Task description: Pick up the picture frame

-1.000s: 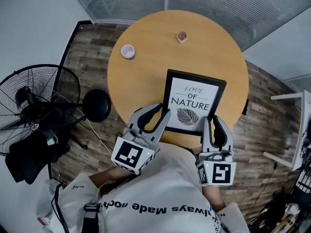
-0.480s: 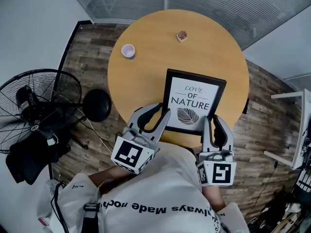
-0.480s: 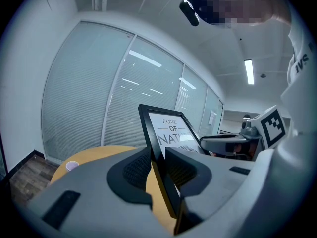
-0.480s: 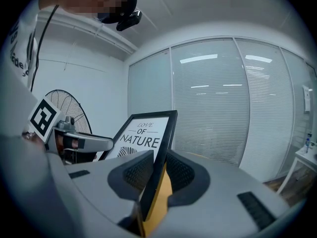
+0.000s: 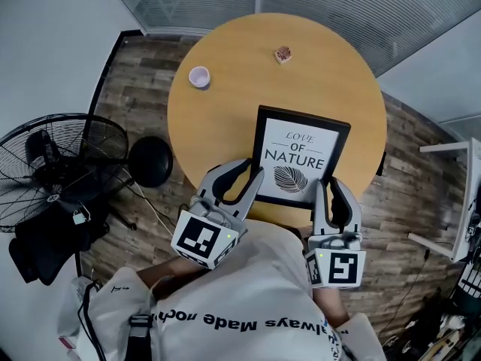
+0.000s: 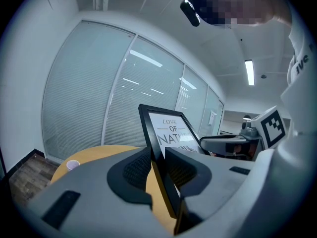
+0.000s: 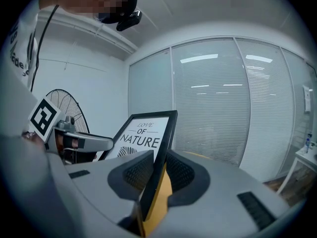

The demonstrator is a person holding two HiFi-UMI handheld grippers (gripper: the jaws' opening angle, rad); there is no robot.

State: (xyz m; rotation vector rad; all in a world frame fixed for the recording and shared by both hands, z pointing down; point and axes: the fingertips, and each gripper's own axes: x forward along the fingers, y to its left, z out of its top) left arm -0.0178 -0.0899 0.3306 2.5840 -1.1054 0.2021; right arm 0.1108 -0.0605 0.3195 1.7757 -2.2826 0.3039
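Observation:
A black picture frame (image 5: 298,157) with a white print reading "LOVE OF NATURE" is held over the near part of the round wooden table (image 5: 225,119). My left gripper (image 5: 246,184) is shut on the frame's near left edge. My right gripper (image 5: 328,192) is shut on its near right corner. In the left gripper view the frame (image 6: 163,133) stands edge-on between the jaws, with the pads (image 6: 138,170) pressed to it. The right gripper view shows the frame (image 7: 148,138) clamped the same way, its edge running down between the jaws.
A small white cup (image 5: 199,77) stands at the table's left, and a small brownish object (image 5: 282,54) lies near its far edge. A black floor fan (image 5: 60,168) stands to the left. White furniture (image 5: 460,201) is at the right. Glass walls with blinds lie beyond.

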